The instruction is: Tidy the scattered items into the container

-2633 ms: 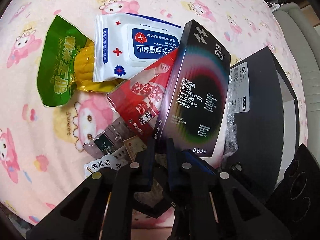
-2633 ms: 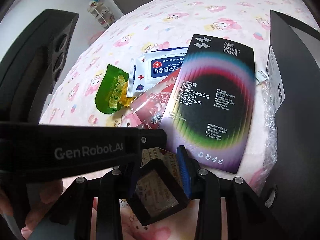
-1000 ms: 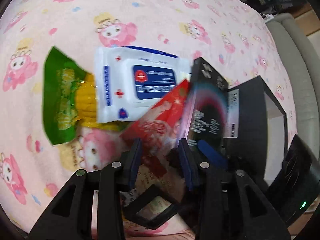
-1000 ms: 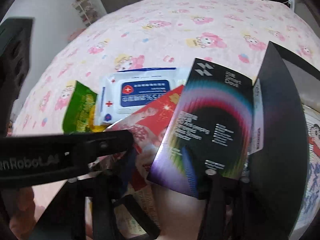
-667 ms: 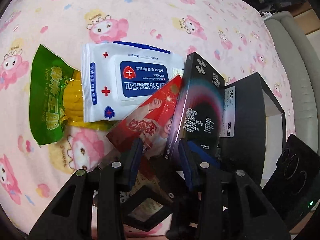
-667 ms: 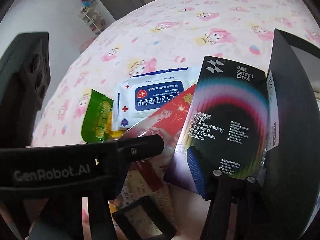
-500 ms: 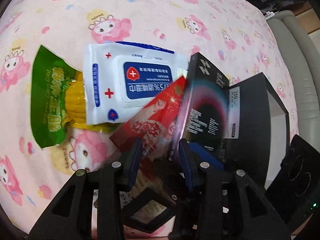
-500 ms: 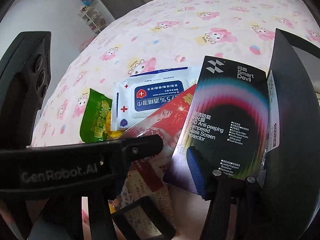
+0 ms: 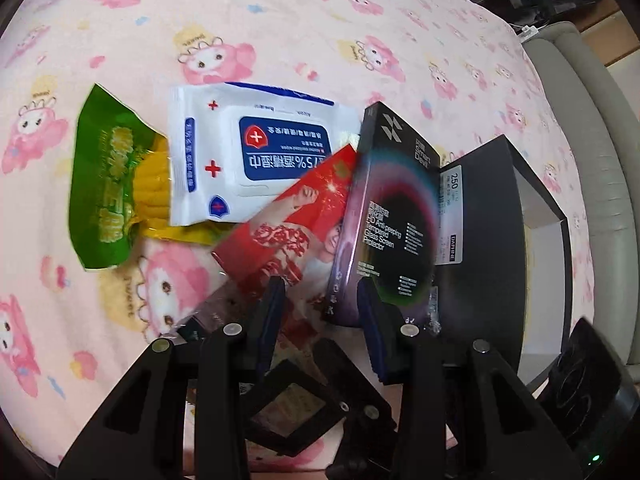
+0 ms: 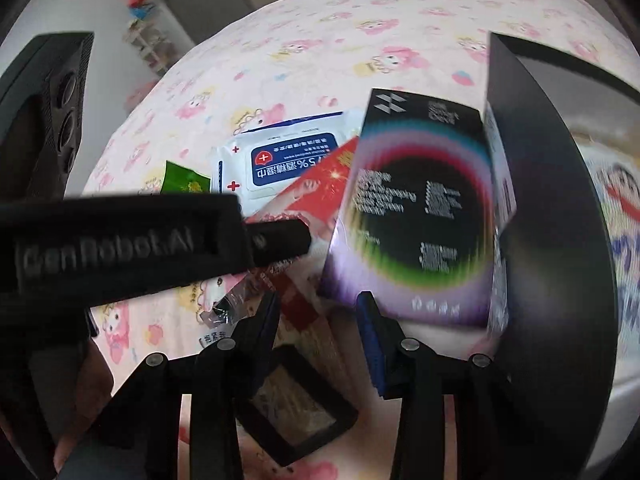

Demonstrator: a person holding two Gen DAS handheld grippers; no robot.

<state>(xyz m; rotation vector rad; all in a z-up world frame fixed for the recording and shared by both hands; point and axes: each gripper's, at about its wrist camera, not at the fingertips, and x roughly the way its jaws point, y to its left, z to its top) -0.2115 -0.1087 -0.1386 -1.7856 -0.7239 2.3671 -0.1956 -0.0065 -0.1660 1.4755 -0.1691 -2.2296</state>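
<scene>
Step in hand, I'd say: getting the flat box up & into the container. Nothing shows inside the container's visible part yet, so it's early in the job.

Nearest, the R gripper: jaws about halfway and closing. In its gap I see only the red pkt's tail & sheet. The box's near edge sits right at the 3 o'clock finger, apparently not pinched, tho the pic is blurred.

L gripper: jaws partway apart. The red pkt and the box's near corner are both in the gap; can't tell if the pads bite.

The box is tipped up, leaning on the container wall at 3 o'clock.

Next move needs a firm pinch on the box's near edge, then a lift over that wall w/o dragging the red pkt along.

Further out, at 10–11 o'clock: wipes lying over a corn pkt.
</scene>
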